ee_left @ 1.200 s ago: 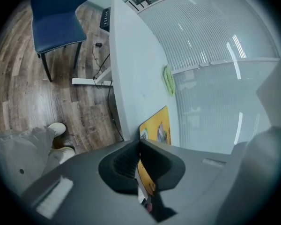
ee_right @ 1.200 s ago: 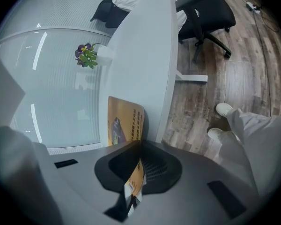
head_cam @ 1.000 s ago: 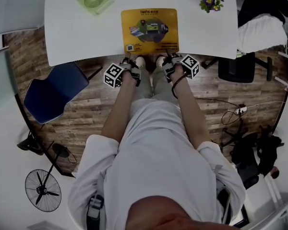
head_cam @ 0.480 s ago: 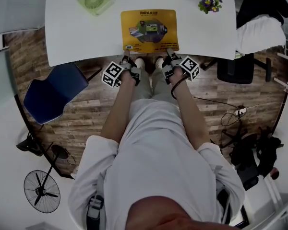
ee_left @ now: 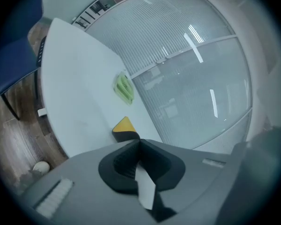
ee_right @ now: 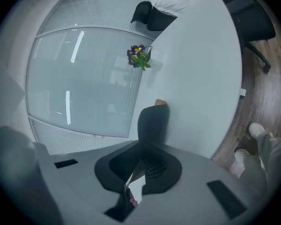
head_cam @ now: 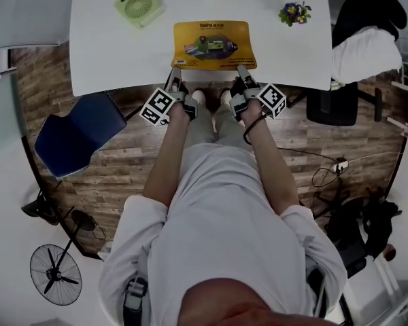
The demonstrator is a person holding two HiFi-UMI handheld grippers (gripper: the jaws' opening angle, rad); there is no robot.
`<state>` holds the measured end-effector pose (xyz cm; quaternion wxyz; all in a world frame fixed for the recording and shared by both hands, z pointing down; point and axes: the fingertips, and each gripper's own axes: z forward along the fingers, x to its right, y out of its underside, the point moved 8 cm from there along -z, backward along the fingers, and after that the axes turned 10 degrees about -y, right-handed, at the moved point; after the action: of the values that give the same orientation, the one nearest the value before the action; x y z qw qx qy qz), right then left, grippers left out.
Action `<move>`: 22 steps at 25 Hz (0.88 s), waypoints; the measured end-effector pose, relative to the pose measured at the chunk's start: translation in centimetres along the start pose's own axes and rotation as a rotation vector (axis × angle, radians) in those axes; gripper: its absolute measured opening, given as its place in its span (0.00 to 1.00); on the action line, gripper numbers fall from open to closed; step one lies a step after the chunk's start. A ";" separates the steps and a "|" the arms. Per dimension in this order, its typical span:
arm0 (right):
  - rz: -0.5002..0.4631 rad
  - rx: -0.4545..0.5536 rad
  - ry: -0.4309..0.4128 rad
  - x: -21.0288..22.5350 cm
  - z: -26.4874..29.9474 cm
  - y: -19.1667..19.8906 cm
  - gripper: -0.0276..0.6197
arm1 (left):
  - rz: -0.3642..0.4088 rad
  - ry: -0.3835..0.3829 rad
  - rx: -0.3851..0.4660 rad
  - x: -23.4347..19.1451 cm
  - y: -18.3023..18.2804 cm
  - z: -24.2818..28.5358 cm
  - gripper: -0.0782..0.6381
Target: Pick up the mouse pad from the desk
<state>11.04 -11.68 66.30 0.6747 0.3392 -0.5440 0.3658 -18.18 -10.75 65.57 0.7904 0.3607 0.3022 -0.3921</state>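
Gripping mouse pad (head_cam: 214, 44), near corners hidden

Since a second ago, we note the left gripper (head_cam: 175, 79) and right gripper (head_cam: 241, 72) have both risen, carrying up the near corners of the mouse pad (head_cam: 214, 45). Its near edge lay flat on the surface (head_cam: 109, 53) before. It now stands lifted, and the pad tilts and looks shorter from above.

right claw (ee_right: 139, 148) clamped on mouse pad (ee_right: 152, 122) edge, white desk (ee_right: 201, 78), purple flowers (ee_right: 139, 56)
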 end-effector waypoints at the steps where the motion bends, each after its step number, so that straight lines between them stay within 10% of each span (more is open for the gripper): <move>1: -0.010 -0.001 -0.016 -0.6 0.0 -0.2 0.06 | 0.032 0.014 0.007 0.6 -0.4 -0.2 0.11; 22: -0.155 0.046 -0.296 -12.9 -0.4 -4.4 0.06 | 0.318 0.268 0.163 13.2 -5.6 -4.0 0.11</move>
<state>13.15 -15.17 53.28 0.6054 0.4456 -0.6013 0.2710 -16.94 -15.21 51.45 0.7635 0.5152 0.3111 -0.2342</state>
